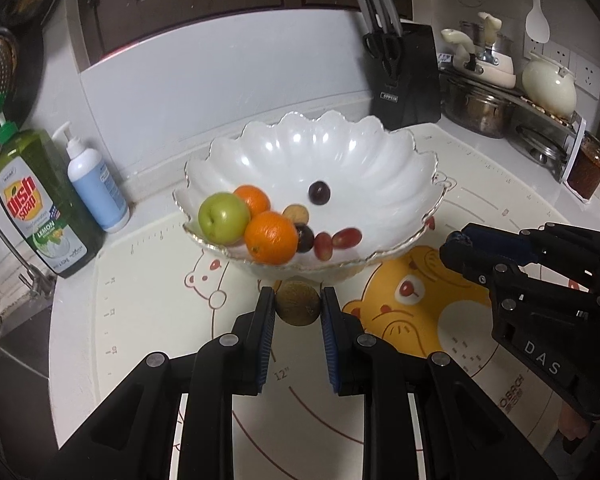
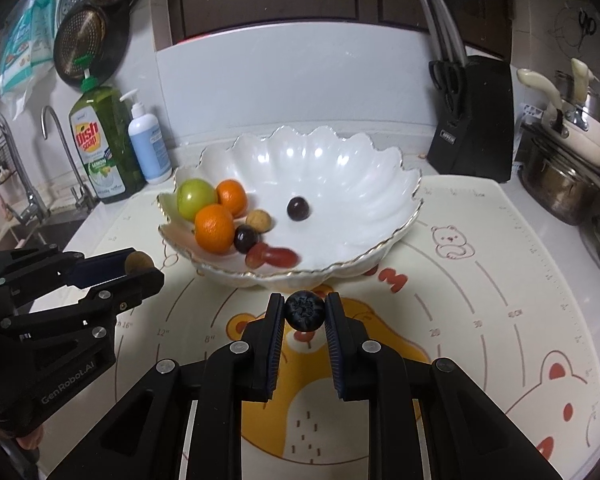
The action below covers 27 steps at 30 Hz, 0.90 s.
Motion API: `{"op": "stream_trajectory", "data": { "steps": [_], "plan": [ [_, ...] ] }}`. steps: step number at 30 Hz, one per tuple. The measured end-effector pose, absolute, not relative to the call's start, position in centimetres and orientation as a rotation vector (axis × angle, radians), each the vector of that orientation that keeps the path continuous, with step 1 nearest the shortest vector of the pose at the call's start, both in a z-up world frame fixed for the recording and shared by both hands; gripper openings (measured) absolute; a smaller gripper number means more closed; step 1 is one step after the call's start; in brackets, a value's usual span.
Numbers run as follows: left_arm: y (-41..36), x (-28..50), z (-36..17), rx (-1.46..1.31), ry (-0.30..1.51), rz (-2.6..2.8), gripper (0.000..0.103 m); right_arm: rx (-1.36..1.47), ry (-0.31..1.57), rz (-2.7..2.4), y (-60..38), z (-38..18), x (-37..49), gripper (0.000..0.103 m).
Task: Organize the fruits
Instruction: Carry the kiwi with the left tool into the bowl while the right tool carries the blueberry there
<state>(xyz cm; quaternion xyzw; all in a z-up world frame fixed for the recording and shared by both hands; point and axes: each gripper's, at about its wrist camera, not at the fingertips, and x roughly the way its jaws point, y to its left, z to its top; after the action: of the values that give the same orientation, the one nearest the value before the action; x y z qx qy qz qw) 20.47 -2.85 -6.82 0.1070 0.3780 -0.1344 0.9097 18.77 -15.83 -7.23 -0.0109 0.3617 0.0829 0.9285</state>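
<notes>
A white scalloped bowl (image 1: 340, 152) (image 2: 340, 168) stands on a bear-print mat and holds a green apple (image 1: 223, 217), two oranges (image 1: 272, 237), a small tan fruit (image 1: 296, 213), dark grapes (image 1: 319, 192) and red grapes (image 1: 342, 240). My left gripper (image 1: 298, 306) is shut on a round brown-tan fruit (image 1: 298, 304) just in front of the bowl's near rim. My right gripper (image 2: 305, 310) is shut on a blueberry (image 2: 305, 309), also in front of the bowl. Each gripper shows in the other's view, the left gripper (image 2: 140, 266) at the left and the right gripper (image 1: 458, 246) at the right.
A green dish soap bottle (image 1: 40, 200) and a white pump bottle (image 1: 96, 188) stand left of the bowl beside a sink tap (image 2: 60, 152). A black knife block (image 1: 406, 76) stands behind the bowl on the right, with pots (image 1: 480, 108) on a rack further right.
</notes>
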Motion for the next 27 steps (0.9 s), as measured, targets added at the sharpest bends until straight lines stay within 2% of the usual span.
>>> {"op": "stream_trajectory", "data": {
  "steps": [18, 27],
  "plan": [
    [-4.8, 22.1, -3.6, 0.207, 0.733, -0.294, 0.023, -0.019, 0.680, 0.132, -18.2, -3.8, 20.3, 0.022],
    [-5.6, 24.3, -3.6, 0.195, 0.744, -0.292, 0.023, -0.017, 0.674, 0.114, -19.1, -3.2, 22.1, 0.022]
  ]
}}
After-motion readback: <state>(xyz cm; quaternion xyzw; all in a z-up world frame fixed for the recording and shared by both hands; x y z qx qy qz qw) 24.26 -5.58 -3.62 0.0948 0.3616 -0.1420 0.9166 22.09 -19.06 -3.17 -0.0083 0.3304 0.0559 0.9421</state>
